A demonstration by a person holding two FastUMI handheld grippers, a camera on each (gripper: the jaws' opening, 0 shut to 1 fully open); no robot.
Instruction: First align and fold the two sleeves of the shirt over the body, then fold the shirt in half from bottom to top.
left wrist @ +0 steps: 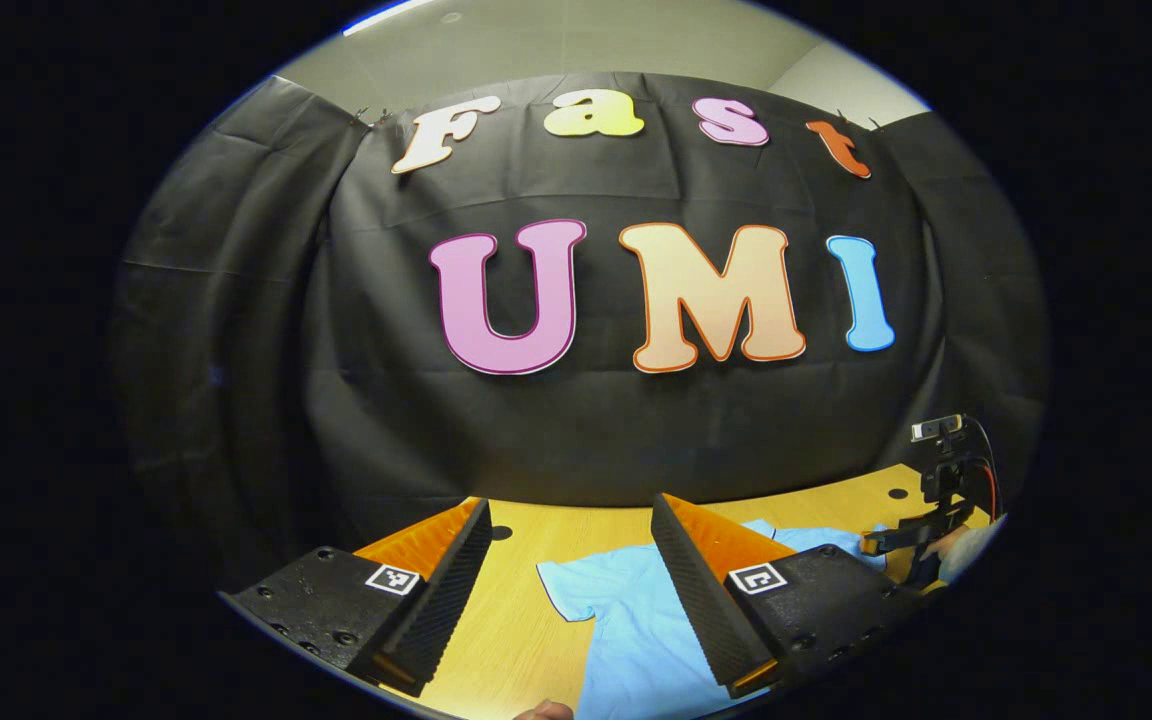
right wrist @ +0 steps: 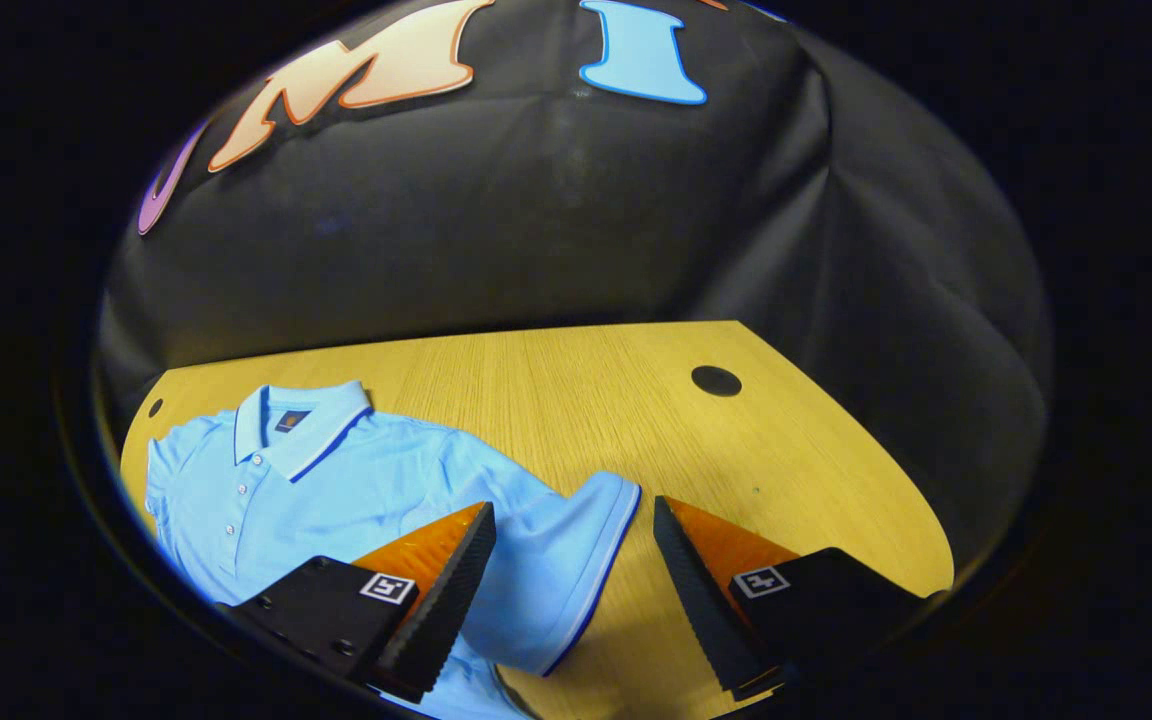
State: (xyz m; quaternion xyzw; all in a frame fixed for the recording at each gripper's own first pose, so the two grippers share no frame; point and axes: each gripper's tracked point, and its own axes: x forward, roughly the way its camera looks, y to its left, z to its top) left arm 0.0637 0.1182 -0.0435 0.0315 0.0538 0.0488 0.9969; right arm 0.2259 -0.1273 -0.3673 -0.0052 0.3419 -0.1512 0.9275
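Right tongs (right wrist: 571,560) gape wide, holding nothing, straddling the outspread sleeve (right wrist: 576,545) of the light blue polo shirt (right wrist: 336,480). Shirt lies flat on the yellow wood-grain surface (right wrist: 556,400), collar toward the wall. Left tongs (left wrist: 571,560) equally wide, empty, above the other sleeve (left wrist: 586,585).

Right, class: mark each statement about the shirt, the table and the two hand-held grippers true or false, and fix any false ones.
1. The shirt lies on a wooden table. True.
2. The right hand-held gripper is shut on a sleeve. False: it is open, the sleeve lying between its fingers.
3. The collar is red. False: light blue with a dark stripe.
4. The left hand-held gripper is open. True.
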